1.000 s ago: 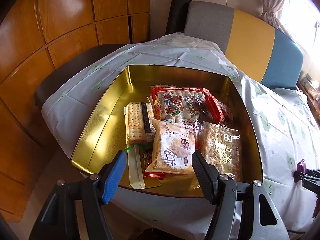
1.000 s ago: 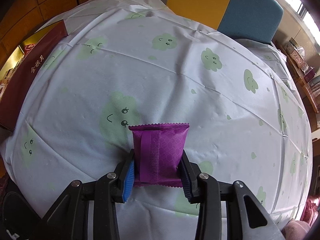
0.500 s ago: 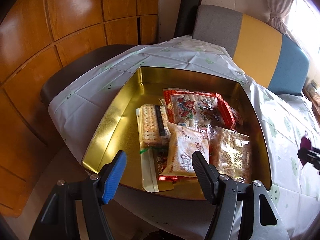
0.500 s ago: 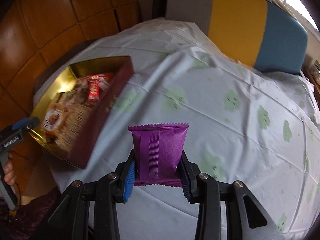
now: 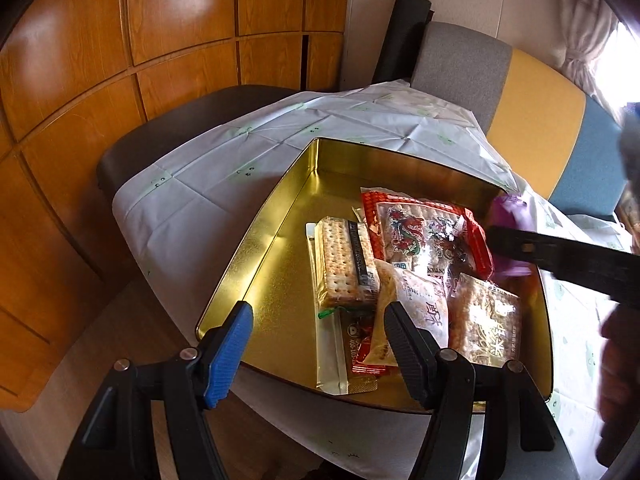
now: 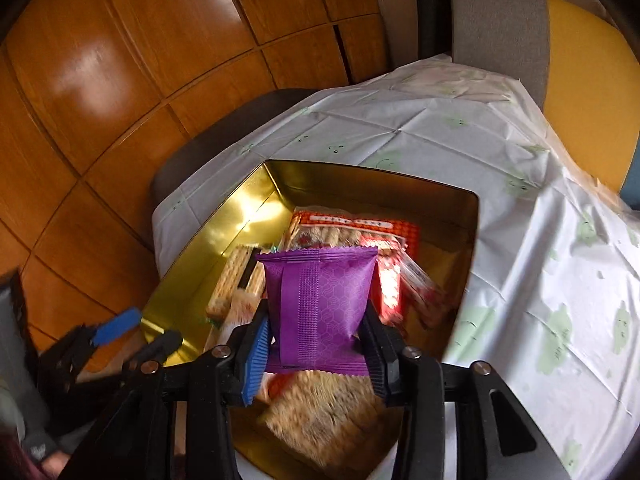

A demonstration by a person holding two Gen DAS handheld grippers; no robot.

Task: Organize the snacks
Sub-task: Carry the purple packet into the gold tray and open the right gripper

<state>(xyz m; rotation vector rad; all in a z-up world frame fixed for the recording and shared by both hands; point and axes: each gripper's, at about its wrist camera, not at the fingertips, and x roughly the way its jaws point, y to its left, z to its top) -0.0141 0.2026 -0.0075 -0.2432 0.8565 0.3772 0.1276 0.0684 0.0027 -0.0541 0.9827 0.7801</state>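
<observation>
1. While the right gripper (image 6: 316, 338) hangs over the gold tin (image 5: 256, 248), we note the purple packet (image 6: 320, 300) between its jaws; they have just been opening, yet the packet sits upright and both pads touch its sides, so we call it grasped, loosening.
2. Packet's place: in the air above the tin's near right part, over the rice-cake pack (image 6: 324, 412) and beside the red pack (image 5: 424, 232). Not yet resting on anything.
3. Left gripper (image 5: 316, 328) stands released, nothing between its jaws, held off the tin's near edge above the cracker pack (image 5: 344, 260).
4. To do the drop well, we judge: lower first, let go close to the packs so the light packet does not flip or skid over the wall.
5. Bare gold floor lies on the tin's left; placing there would keep the layer flat.
6. Risk: right side is already stacked; a packet on top may slide.
</observation>
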